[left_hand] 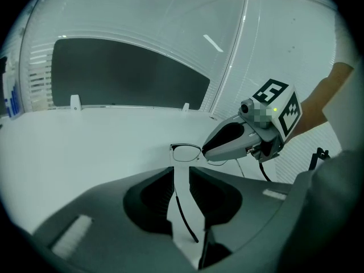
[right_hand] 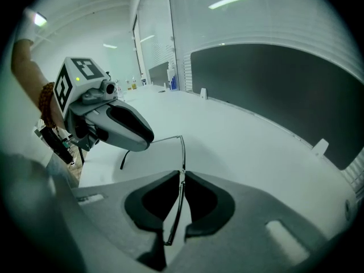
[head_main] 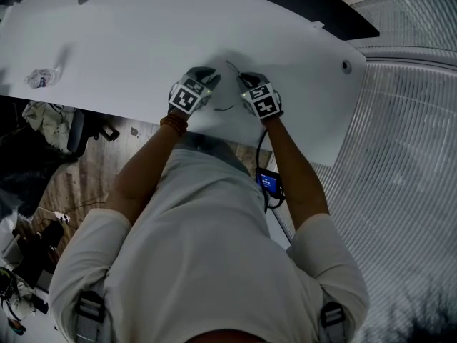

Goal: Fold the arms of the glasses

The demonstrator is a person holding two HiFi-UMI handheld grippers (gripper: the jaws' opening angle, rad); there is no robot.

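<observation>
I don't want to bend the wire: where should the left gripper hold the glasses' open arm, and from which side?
Probably mid-length on the arm, from above, one jaw each side: it is thin, straight and lies along the left gripper's gap, while the right gripper pins the front frame.

White table [head_main: 143, 41], glasses [left_hand: 186, 152] apparently black-rimmed, grey left tool [head_main: 209, 75] and right tool [head_main: 243, 78], black-and-white square markers [head_main: 187, 97]

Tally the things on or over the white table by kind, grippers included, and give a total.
Glasses: 1
Grippers: 2, the left gripper and the right gripper
Crumpled wad: 1
Total: 4
</observation>
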